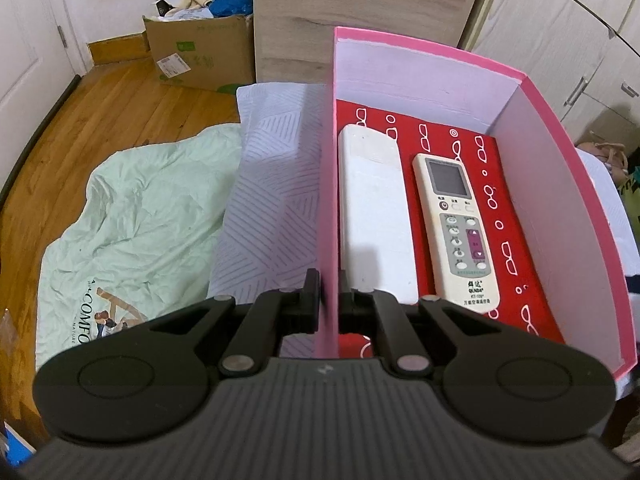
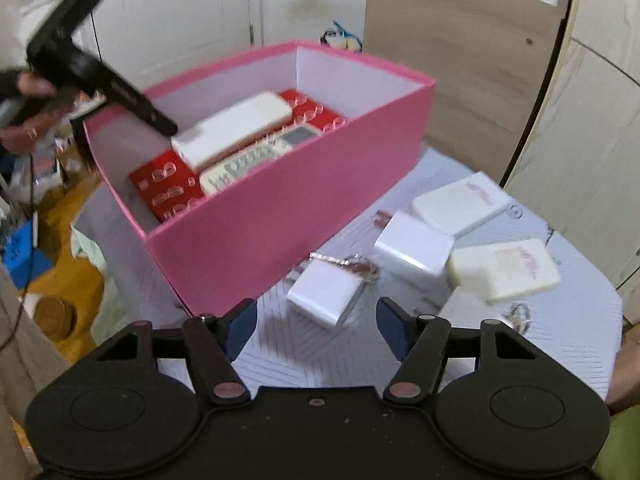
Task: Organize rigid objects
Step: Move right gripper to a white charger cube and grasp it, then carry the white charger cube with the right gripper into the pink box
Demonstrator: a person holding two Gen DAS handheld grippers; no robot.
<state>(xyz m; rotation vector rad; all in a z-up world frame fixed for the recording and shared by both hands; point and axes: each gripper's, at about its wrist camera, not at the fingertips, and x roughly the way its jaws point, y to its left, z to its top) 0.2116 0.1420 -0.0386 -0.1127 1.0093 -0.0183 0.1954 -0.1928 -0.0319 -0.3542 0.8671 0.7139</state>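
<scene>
One pink box point(image 1: 568, 216) stands on a table covered with a pale line-patterned cloth point(image 2: 568, 320), and its floor is lined with red paper printed with white shapes. Two things lie inside it side by side, lengthwise: one plain white remote point(image 1: 374, 216) against the left wall, and one cream remote with a screen and buttons point(image 1: 456, 232) just to its right, near it but whether touching cannot be told. The left gripper point(image 1: 329, 288) is clamped tight on the box's left wall, one finger outside and one inside, with the thin pink card pinched between them. In the right wrist view a hand point(image 2: 28, 120) holds that gripper at the box's far corner. The right gripper point(image 2: 316, 326) hangs with its jaws wide apart over the cloth beside the box, gripping nothing; a white charger plug point(image 2: 324, 294) lies on the table just beyond the gap between its fingers. Outside the box, four white blocks can be counted: two charger plugs, the second point(image 2: 414, 248) close behind the first, and two flat white cases with pink print point(image 2: 460, 204) point(image 2: 506, 274). A fifth pale shape under the nearer case is too blurred to name. On the floor past the table sits one cardboard box point(image 1: 200, 54) heaped with odds and ends.
</scene>
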